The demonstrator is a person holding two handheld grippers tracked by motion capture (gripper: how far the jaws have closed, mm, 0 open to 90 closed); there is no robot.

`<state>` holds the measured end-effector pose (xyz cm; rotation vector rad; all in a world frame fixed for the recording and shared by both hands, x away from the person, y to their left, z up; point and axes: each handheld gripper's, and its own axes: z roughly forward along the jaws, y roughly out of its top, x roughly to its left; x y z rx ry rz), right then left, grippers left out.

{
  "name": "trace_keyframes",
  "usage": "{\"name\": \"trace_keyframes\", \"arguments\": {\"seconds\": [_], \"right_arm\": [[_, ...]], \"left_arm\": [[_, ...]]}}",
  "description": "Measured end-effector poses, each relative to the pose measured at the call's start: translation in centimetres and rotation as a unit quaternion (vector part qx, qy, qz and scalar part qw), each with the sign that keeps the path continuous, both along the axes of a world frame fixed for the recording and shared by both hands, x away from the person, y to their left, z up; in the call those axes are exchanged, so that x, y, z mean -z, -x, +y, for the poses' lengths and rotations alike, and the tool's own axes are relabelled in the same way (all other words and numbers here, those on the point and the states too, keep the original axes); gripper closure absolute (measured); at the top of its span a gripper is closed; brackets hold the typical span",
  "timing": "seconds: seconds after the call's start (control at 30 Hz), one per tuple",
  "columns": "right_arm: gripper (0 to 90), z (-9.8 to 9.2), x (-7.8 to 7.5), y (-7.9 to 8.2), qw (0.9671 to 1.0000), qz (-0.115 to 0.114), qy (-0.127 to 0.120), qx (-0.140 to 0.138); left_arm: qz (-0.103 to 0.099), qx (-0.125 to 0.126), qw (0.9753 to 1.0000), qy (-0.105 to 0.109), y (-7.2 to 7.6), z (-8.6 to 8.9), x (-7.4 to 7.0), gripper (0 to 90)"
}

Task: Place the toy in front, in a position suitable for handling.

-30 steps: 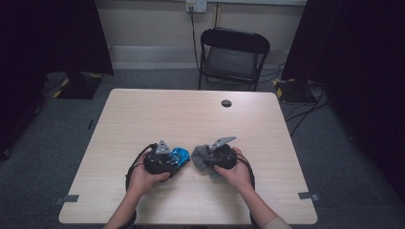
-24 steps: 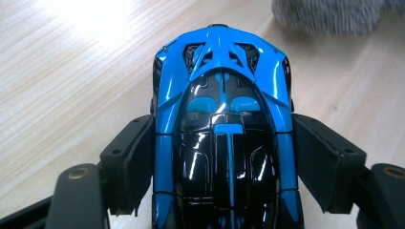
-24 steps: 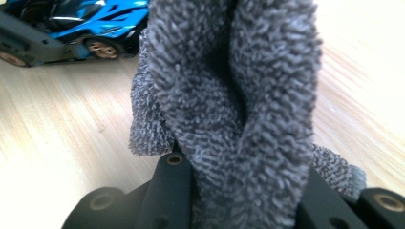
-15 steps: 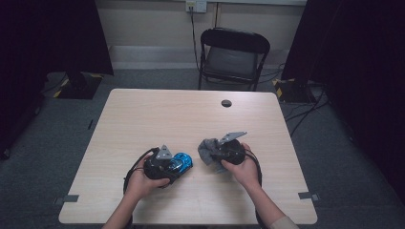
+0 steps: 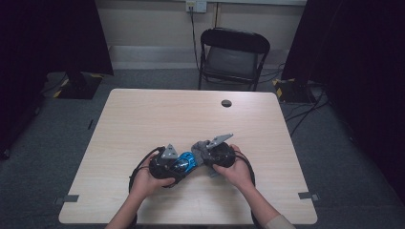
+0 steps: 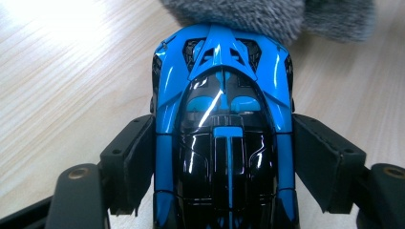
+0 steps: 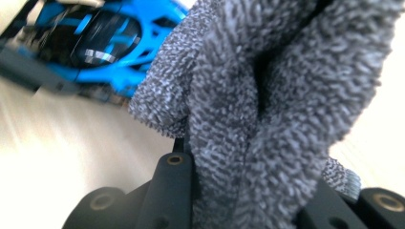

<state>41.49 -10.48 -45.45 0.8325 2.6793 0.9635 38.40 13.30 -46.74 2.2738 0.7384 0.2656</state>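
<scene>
Clamping a glossy blue-and-black toy car [image 6: 222,138], left gripper [image 6: 222,157] jaws press its sides. Right gripper [image 7: 248,191] jaws pinch a fluffy grey cloth [image 7: 267,105] touching the car's end.

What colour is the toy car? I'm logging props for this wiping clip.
Bright blue with a glossy black roof: the car, best seen in the left gripper view.

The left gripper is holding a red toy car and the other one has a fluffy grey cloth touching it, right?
Not quite: the toy car is blue and black, not red, as the left gripper view shows. The rest holds: the left gripper clamps the car's sides, and the right gripper holds the fluffy grey cloth against the car's end.
</scene>
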Motion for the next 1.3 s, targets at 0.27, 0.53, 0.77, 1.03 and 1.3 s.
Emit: {"name": "trace_keyframes", "arguments": {"seconds": [0.27, 0.53, 0.77, 1.03, 1.3], "right_arm": [[76.3, -1.9, -1.4, -0.3, 0.9996, -0.009, -0.018, 0.021], [76.3, -0.4, -1.9, -1.7, 0.9995, -0.031, 0.0, 0.005], [76.4, 0.8, -0.9, -1.4, 0.9996, -0.015, 0.004, -0.023], [76.4, -0.7, -0.8, -0.1, 0.9991, -0.003, 0.009, -0.042], [76.4, -2.2, -1.0, 0.9, 0.9976, 0.027, 0.007, -0.063]], "left_arm": [[0.0, 0.012, 0.9999, 0.006, 0.3, -0.4, -0.2, 26.8], [-0.002, 0.027, 0.9996, 0.004, 0.5, -1.0, -0.3, 26.8], [0.002, 0.021, 0.9997, 0.011, 0.4, -0.7, -0.2, 26.8], [-0.001, 0.007, 0.9999, 0.015, 0.3, -0.3, -0.1, 26.8], [-0.003, 0.012, 0.9997, 0.019, 0.3, -0.6, -0.2, 26.8]]}}
